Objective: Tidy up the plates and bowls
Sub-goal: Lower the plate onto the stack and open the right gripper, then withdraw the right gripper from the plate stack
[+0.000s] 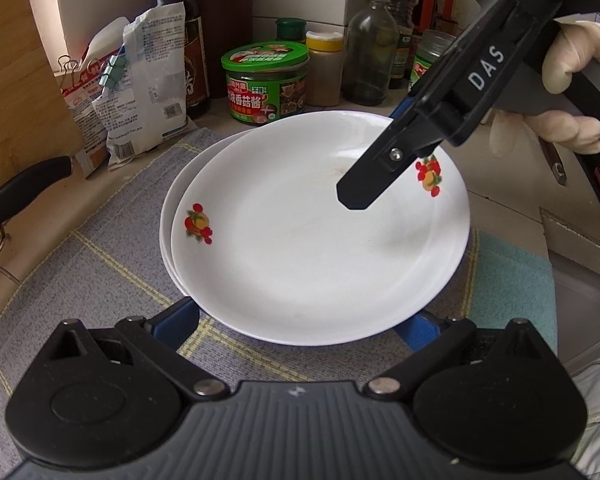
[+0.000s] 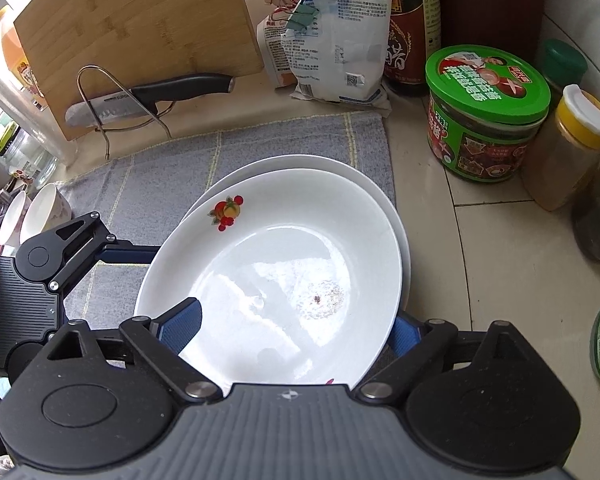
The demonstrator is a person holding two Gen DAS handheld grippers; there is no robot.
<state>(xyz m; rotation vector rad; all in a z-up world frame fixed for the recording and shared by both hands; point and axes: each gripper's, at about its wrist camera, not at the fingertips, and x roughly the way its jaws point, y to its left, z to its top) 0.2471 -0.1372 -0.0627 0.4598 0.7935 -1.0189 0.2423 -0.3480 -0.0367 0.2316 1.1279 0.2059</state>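
While the top plate point(image 1: 316, 236) sits on a second plate point(image 1: 167, 236) on the grey cloth point(image 1: 100, 272) on the desk point(image 2: 480, 240), it is a little off to one side of the one below. I use this top plate as my landmark.

Left of the plate, the right wrist view shows a knife point(image 2: 148, 100) in a wire rack, a wooden board point(image 2: 140, 28) and two bowls point(image 2: 32, 216) at the far edge. The left wrist view shows no bowls.

Near the plate's close rim is the left hand-held gripper point(image 1: 300, 324). Its blue fingers stick out on each side of the rim, but I cannot tell if they squeeze it.

Right of the plate's middle, the right hand-held gripper point(image 2: 296, 328) has its jaws wide, one pad above the plate and one under its rim, not pressing. Only the left wrist view shows the gloved hand point(image 1: 572, 80) that holds it.

I think the plate is hard, smooth, slippery and easy to break. The thin rim is the best place to hold.
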